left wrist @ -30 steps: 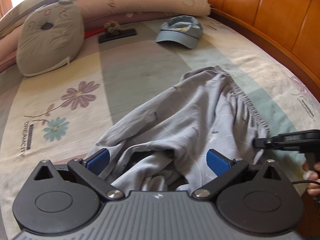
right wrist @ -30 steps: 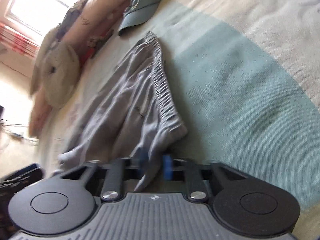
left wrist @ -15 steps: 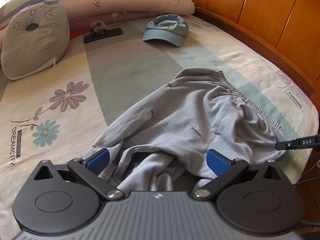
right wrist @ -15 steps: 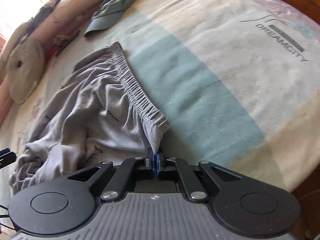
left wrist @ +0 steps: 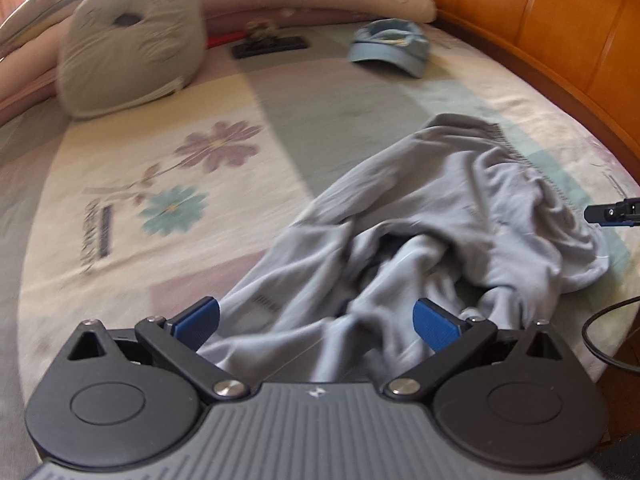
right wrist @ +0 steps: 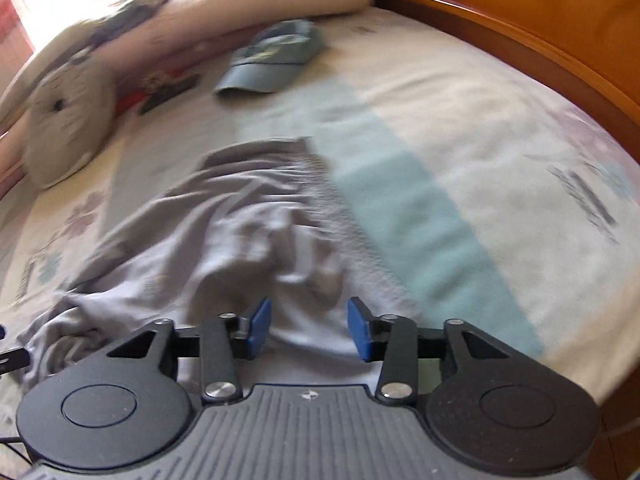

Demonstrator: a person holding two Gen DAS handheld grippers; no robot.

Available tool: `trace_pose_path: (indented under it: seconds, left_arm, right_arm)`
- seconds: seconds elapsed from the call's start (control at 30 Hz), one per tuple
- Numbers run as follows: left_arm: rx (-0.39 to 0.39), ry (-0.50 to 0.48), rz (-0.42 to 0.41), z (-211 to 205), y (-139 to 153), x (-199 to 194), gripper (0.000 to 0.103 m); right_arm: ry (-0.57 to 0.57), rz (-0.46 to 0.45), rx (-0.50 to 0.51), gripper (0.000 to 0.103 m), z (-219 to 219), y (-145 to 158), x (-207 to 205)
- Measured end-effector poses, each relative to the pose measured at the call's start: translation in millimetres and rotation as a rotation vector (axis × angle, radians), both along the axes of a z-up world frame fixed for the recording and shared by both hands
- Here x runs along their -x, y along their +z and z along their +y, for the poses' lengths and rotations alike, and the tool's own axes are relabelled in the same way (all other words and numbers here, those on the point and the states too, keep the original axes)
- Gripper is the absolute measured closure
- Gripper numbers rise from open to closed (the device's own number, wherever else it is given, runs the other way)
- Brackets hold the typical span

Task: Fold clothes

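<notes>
- At the left of the left wrist view, the grey pillow (left wrist: 128,52) sits in the upper left, with the floral bedsheet (left wrist: 160,184) below it; both are further right in frame than they were a moment ago, so your left hand has swung sideways.
- Your left gripper (left wrist: 316,322) has its jaws spread wide, as before, holding nothing; the bunched leg end of the grey trousers (left wrist: 420,216) lies between the blue pads without being pinched.
- The trousers lie crumpled across the centre and right of the frame, waistband toward the upper right, still unfolded.
- The blue cap (left wrist: 390,46) rests well apart from them, top centre.
- At the right edge, a tip of your right gripper (left wrist: 612,212) hovers just off the trousers' waistband corner.
- In the right wrist view, your right gripper (right wrist: 308,330) was clamped on that elastic corner half a second ago; its jaws have just been opening, about halfway now, and the pads grip nothing.
- The corner has dropped back onto the bed, so I judge that you've set the waistband down and next need a fresh grip to start the fold.
</notes>
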State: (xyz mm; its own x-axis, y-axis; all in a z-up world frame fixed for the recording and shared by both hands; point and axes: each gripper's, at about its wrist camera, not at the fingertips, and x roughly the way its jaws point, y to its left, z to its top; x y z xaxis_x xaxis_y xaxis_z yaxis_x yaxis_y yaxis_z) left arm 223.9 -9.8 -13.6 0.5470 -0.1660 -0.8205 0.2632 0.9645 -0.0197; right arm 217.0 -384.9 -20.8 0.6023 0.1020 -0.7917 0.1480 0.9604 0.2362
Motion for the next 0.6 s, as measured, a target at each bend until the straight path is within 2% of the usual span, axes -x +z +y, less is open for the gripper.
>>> trace_pose_path:
  seconds: [0.2,0.37,0.6]
  left_arm:
    - [-0.036,0.110,0.036,35,-9,17,0.001]
    - [-0.048,0.118,0.076,42,-22,31,0.001]
    - [0.040,0.139,0.063,31,-18,26,0.001]
  right_arm:
    - [0.149,-0.005,-0.009,0.042,40,1,-19]
    - [0.231,-0.014,0.018,0.036,59,4,-20]
    - [0.267,-0.017,0.038,0.032,72,6,-17]
